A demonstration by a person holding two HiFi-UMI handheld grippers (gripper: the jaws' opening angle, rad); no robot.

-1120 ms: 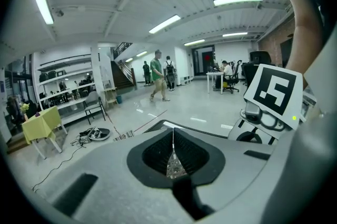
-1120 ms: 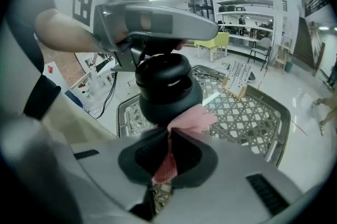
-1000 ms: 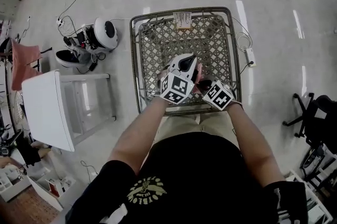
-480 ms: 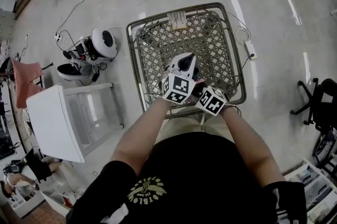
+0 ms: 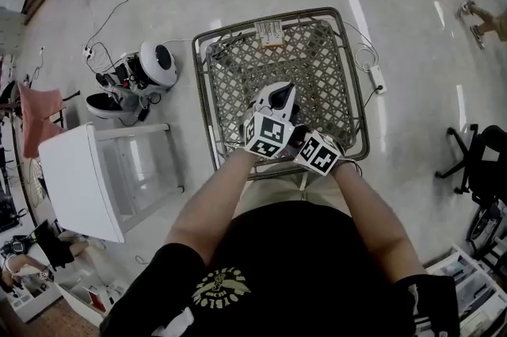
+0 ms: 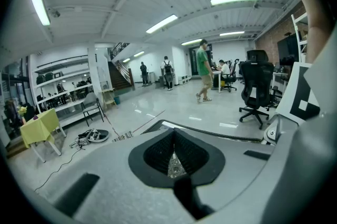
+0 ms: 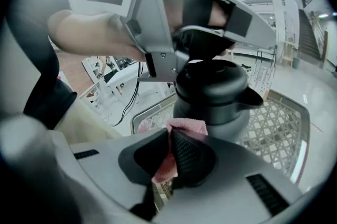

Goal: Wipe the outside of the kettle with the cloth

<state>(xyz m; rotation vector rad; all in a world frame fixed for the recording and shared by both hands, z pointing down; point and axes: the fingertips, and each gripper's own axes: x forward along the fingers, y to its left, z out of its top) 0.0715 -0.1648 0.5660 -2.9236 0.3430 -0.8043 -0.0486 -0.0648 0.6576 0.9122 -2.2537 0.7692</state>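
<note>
In the right gripper view, a dark grey kettle with a black lid and spout stands on the wire-mesh table. My right gripper is shut on a pink cloth, which lies against the kettle's lower side. Above the lid is my left gripper, its black fingers down at the kettle's top. In the left gripper view its jaws are together and no kettle shows; whether they grip it I cannot tell. In the head view both grippers, left and right, hide the kettle at the table's near edge.
The mesh table has a raised rim. On the floor are a round white device with cables at left, a white stand nearer left, a power strip at right and a black chair. A person's foot shows far right.
My right gripper has shifted a little left with the cloth, closer to the left gripper. The left gripper has kept its place.
</note>
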